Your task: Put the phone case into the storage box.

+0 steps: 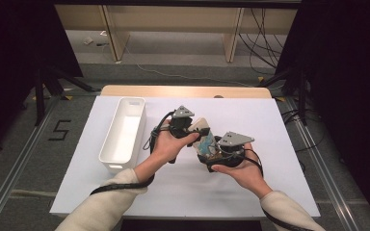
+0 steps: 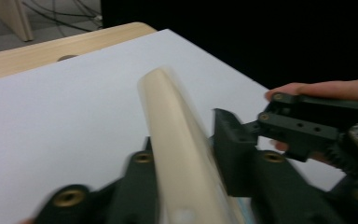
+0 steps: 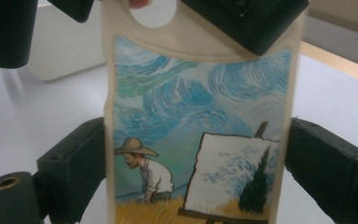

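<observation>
A cream phone case (image 1: 203, 134) with a painted back, blue swirling sky and a man in a straw hat at an easel (image 3: 196, 116), is held above the white table between both grippers. My right gripper (image 1: 213, 153) spans its width, a black jaw against each long side (image 3: 196, 172). My left gripper (image 1: 191, 129) clamps the case's far end near the camera hole, and the cream edge (image 2: 177, 140) runs up between its jaws (image 2: 186, 163). A hand with the right gripper (image 2: 303, 126) shows beyond it.
A long white bin (image 1: 133, 100) stands on the left of the white sheet (image 1: 270, 144), close to my left hand. Bare wooden table edge runs along the back. Dark stands and cables lie on the floor beyond.
</observation>
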Tool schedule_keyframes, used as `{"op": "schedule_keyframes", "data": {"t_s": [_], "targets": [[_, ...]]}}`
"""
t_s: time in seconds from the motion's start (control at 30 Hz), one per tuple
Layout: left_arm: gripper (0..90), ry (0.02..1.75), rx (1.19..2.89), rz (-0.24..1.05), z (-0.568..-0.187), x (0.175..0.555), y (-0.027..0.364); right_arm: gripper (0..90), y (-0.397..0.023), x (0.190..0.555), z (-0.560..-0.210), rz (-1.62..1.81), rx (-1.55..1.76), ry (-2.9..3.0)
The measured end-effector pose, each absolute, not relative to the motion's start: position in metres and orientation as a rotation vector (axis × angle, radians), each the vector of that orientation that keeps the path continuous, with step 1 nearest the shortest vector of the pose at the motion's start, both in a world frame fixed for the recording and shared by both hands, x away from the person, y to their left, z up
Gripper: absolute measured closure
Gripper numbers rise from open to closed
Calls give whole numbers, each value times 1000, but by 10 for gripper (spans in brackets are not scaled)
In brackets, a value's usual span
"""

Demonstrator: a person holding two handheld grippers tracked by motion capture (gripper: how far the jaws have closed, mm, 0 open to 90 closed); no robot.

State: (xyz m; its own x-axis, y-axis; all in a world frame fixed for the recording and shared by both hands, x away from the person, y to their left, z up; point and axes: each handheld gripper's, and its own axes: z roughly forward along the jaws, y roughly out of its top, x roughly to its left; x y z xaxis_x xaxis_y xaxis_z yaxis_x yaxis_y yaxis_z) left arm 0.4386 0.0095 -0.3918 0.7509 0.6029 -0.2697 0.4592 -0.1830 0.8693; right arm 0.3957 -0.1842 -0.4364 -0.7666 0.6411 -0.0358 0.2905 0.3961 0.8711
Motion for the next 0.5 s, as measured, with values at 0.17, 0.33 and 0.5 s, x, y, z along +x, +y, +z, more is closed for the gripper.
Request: {"op": "schedule_keyframes", "data": {"t_s": [0.17, 0.33, 0.5], "targets": [[886, 785, 1833, 185, -389, 436, 12, 157, -183, 394, -433, 1328, 794, 2267], [887, 715, 1859, 230, -386, 436, 16, 148, -187, 395, -433, 1339, 802, 2275], [887, 695, 1856, 212, -385, 438, 21, 149, -192, 396, -433, 1348, 813, 2272]]}}
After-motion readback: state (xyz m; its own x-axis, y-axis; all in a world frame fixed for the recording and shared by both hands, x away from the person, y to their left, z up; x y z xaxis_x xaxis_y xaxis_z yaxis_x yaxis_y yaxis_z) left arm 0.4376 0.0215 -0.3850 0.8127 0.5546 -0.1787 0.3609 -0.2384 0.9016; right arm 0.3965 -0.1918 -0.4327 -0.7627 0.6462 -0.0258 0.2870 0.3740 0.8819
